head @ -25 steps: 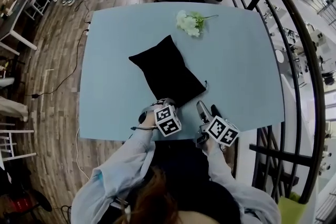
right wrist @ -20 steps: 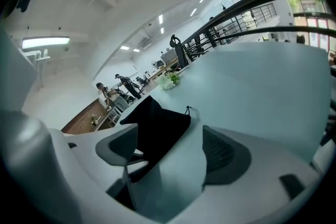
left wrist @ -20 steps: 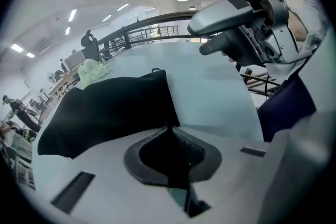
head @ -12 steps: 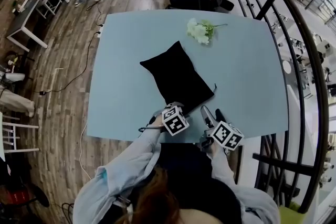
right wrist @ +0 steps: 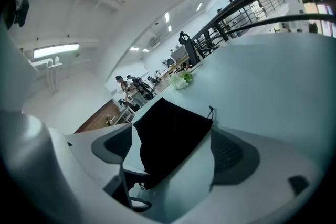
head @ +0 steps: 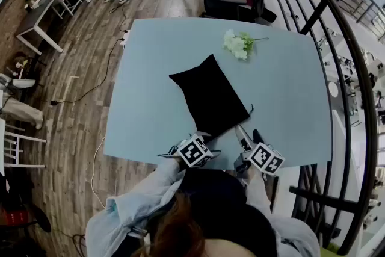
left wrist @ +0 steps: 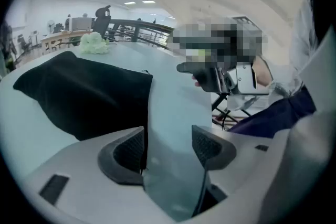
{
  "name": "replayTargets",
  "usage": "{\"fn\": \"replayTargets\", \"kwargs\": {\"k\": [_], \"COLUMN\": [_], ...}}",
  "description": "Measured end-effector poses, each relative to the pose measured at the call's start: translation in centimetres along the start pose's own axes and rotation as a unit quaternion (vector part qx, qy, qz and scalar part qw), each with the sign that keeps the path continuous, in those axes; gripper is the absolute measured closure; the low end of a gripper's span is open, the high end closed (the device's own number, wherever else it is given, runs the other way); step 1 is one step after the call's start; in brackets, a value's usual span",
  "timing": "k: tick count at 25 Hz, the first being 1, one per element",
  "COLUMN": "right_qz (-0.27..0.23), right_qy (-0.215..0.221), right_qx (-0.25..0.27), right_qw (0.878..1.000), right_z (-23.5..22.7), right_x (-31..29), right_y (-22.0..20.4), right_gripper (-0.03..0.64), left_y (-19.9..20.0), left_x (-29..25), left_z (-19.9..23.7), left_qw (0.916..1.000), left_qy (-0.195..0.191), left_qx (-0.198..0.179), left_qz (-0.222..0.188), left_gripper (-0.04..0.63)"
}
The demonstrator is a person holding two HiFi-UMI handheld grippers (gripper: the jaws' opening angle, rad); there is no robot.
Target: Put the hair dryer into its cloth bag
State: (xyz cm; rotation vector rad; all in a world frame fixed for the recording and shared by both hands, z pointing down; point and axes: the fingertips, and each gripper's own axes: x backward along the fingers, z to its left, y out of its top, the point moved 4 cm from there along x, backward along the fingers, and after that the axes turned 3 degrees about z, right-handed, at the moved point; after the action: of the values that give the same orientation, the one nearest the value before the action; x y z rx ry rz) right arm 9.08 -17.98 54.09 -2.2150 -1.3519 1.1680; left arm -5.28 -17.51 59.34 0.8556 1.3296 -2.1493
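The black cloth bag (head: 210,99) lies slantwise on the pale blue table (head: 150,87), one corner toward the middle and its mouth end close to the near edge; its drawstring (head: 251,108) trails off on the right (what the bag holds cannot be seen from outside). The left hand-held gripper (left wrist: 168,147) hovers at the near edge with its jaws released and just opened wide; only bare table shows between the pads, and the bag's edge sits just beside the left pad (left wrist: 128,149). The right hand-held gripper (right wrist: 173,149) is likewise released, its jaws having just spread further; it points at the bag's mouth end, which shows between the pads without either pressing on it. A bunch of pale flowers (head: 239,44) rests near the far edge, well apart from the bag.
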Motion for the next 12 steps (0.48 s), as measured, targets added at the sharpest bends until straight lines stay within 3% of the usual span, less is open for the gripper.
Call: {"fn": "replayTargets", "kwargs": {"k": [3, 7, 12], "right_qz": [0.011, 0.034, 0.043], "right_qy": [0.023, 0.059, 0.098], "right_qx": [0.000, 0.018, 0.085], "right_qw": [1.000, 0.998, 0.991], "right_z": [0.6, 2.0, 4.9], "right_x": [-0.7, -1.6, -2.5], "right_y": [-0.1, -0.2, 0.7], "right_gripper": [0.149, 0.176, 0.249], "left_y": [-0.2, -0.3, 0.4], "left_x": [1.9, 5.0, 10.7], "left_z": [0.2, 1.8, 3.7], "left_qw": [0.9961, 0.9799, 0.9517], "left_qy": [0.002, 0.024, 0.074], "left_qx": [0.074, 0.156, 0.189], "left_qz": [-0.048, -0.122, -0.230], "left_gripper": [0.307, 0.308, 0.326]}}
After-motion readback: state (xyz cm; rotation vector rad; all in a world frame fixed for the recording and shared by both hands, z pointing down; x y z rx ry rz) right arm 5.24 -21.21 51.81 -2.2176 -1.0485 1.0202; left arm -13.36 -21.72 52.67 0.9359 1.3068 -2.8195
